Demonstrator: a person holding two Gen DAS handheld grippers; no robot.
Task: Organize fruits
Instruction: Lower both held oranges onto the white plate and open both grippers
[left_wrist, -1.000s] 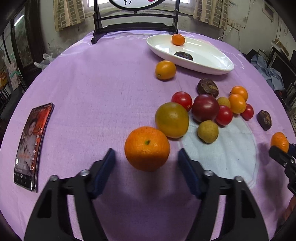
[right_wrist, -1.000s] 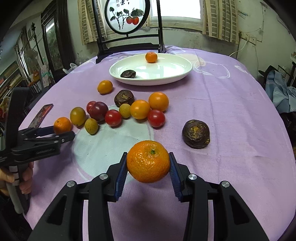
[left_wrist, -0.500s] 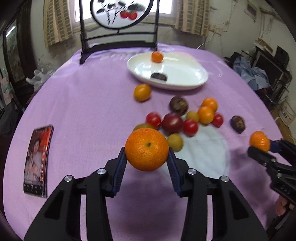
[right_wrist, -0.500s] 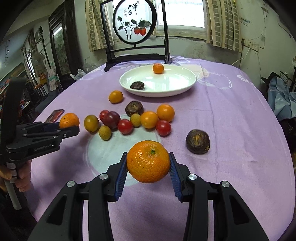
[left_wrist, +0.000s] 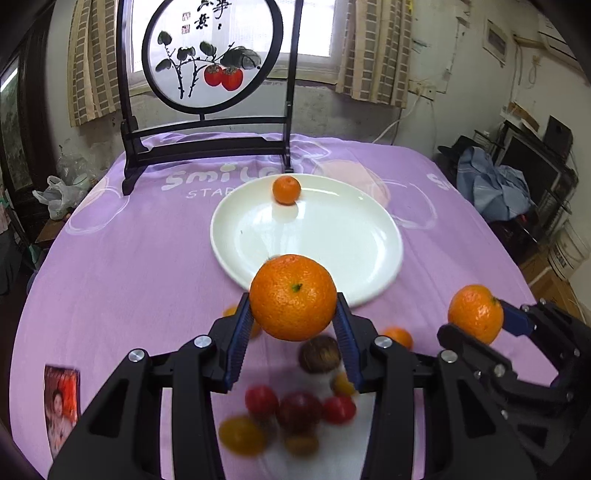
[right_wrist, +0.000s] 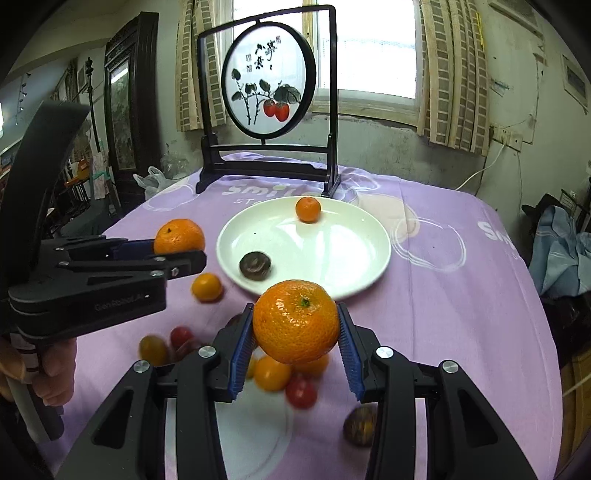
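Observation:
My left gripper (left_wrist: 291, 306) is shut on a large orange (left_wrist: 293, 297), held in the air over the near rim of the white plate (left_wrist: 332, 251). My right gripper (right_wrist: 295, 325) is shut on a second orange (right_wrist: 295, 321), also lifted just short of the plate (right_wrist: 332, 251). Each gripper shows in the other's view: the right gripper (left_wrist: 476, 321) at the right, the left gripper (right_wrist: 181, 247) at the left. A small orange (right_wrist: 308, 209) and a dark fruit (right_wrist: 255, 264) lie on the plate. Loose tomatoes and other fruits (left_wrist: 301, 410) lie blurred on the purple cloth below.
A black-framed standing screen (left_wrist: 207, 62) with painted persimmons rises behind the plate. A phone (left_wrist: 61, 402) lies at the near left. A person's hand (right_wrist: 55, 373) grips the left handle. Clothes (left_wrist: 491, 188) and clutter lie beyond the table's right edge.
The left gripper closed on the orange on the cloth and lifted it. Both grippers rose and moved forward with their oranges, so the plate is now much nearer.

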